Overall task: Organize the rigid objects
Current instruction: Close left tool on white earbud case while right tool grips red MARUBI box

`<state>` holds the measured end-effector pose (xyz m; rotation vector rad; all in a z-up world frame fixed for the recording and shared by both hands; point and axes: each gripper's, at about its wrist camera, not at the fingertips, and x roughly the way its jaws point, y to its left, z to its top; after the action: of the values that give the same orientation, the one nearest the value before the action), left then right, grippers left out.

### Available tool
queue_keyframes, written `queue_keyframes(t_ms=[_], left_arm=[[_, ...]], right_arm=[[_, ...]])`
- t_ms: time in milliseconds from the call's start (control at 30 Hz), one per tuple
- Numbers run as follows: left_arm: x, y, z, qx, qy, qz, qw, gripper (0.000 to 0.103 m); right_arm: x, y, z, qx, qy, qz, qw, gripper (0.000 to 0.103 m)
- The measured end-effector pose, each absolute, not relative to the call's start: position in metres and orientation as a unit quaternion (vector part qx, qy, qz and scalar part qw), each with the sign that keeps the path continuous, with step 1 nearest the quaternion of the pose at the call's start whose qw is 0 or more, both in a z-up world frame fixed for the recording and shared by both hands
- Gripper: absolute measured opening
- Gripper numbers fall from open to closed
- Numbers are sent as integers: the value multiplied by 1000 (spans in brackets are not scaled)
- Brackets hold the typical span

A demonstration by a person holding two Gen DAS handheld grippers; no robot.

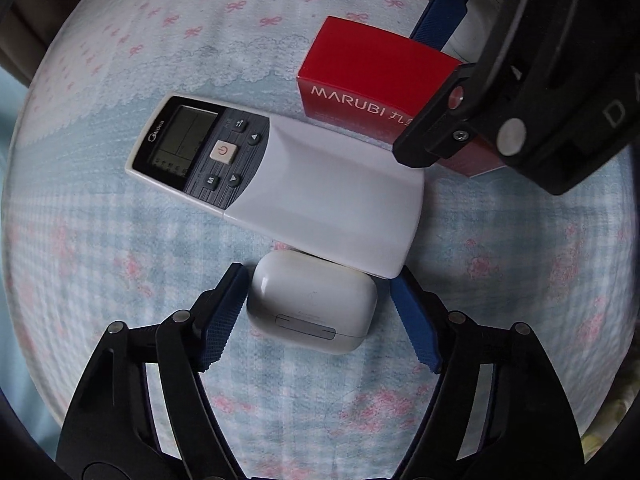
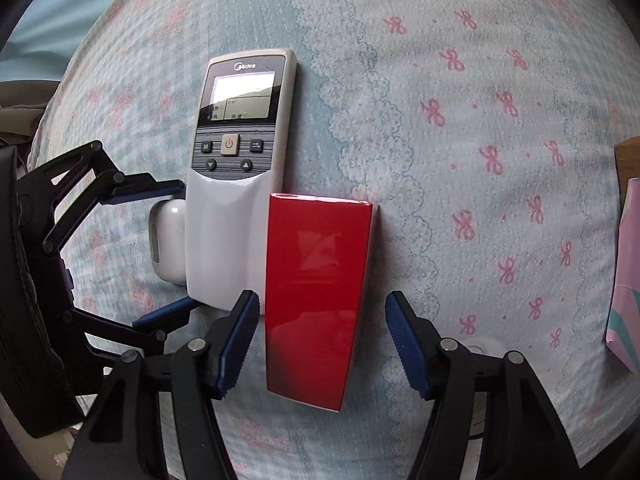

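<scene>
Left hand-held gripper (image 1: 316,312) straddling earbud case (image 1: 312,304) — right hand-held gripper (image 2: 320,340) over red box (image 2: 316,280)

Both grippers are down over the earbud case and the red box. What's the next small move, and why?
Probably close both. The left gripper straddles the earbud case, the right gripper straddles the red box, yet gaps remain at the pads, so neither is gripped.

Bedsheet (image 2: 500,92) was pale blue w/ pink bows, white lace-print bands & a gingham section. Midea remote (image 1: 280,184): white body, dark grey btn panel, grey LCD, beige pwr btn w/ red icon. Marubi box (image 2: 316,292) glossy red, white lettering. Earbud case (image 1: 312,304) white. Gripper pads (image 1: 224,316) blue, frames black.
</scene>
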<state>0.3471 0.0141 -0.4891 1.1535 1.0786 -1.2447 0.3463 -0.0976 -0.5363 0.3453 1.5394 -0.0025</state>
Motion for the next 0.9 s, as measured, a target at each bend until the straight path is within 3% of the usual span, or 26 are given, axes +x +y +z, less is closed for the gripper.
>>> queue_keyframes(t_ms=[100, 233, 900], left_arm=[[343, 12, -489, 478, 448, -529, 539, 68], [340, 12, -488, 472, 444, -534, 543, 57], [353, 44, -469, 451, 468, -503, 569, 55]], right_arm=[[350, -97, -540, 162, 693, 2, 702, 50], [352, -94, -542, 156, 692, 2, 705, 47], [345, -101, -532, 155, 687, 5, 710, 43]])
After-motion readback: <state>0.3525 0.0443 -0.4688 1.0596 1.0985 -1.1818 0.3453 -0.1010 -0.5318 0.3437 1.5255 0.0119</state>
